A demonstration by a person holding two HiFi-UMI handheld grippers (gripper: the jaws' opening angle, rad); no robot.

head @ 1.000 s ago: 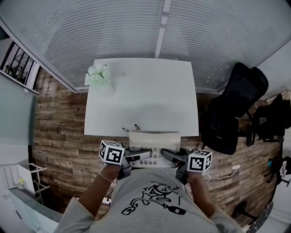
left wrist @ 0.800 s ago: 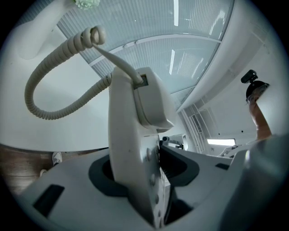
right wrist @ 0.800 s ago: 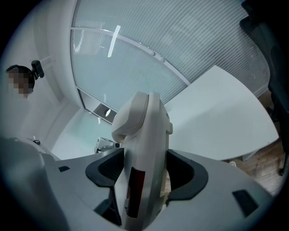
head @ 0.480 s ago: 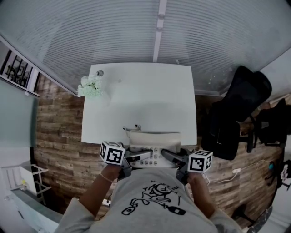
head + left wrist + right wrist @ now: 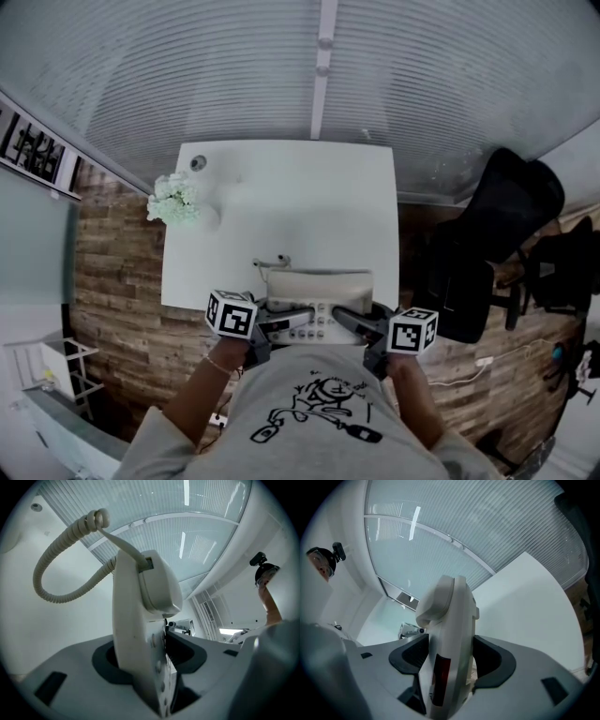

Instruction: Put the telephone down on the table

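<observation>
Head view: a beige desk telephone (image 5: 317,302) is carried between two hand-held grippers, at the near edge of a white desk (image 5: 309,202). Whether its base touches the desk cannot be told. The handset (image 5: 319,279) lies across the far part of the base, with rows of keys (image 5: 314,324) on the side nearer the person.

The left hand-held gripper (image 5: 286,323) is clenched on the telephone's left side and the right hand-held gripper (image 5: 349,322) on its right side; each carries a cube with square markers.

Left gripper view: the dark pads of the left hand-held gripper (image 5: 150,656) press on the telephone (image 5: 136,630) from both sides, and the coiled cord (image 5: 54,559) loops up and away to the left.

Right gripper view: the right hand-held gripper (image 5: 450,660) grasps the opposite end of the telephone (image 5: 452,620) in the same manner, pads against the casing.

A bunch of white flowers (image 5: 173,200) stands at the desk's far left corner, with a small round object (image 5: 198,162) just beyond it. A black office chair (image 5: 492,234) stands to the right of the desk on a wooden floor (image 5: 112,272). Ribbed translucent panels (image 5: 234,75) run behind the desk
</observation>
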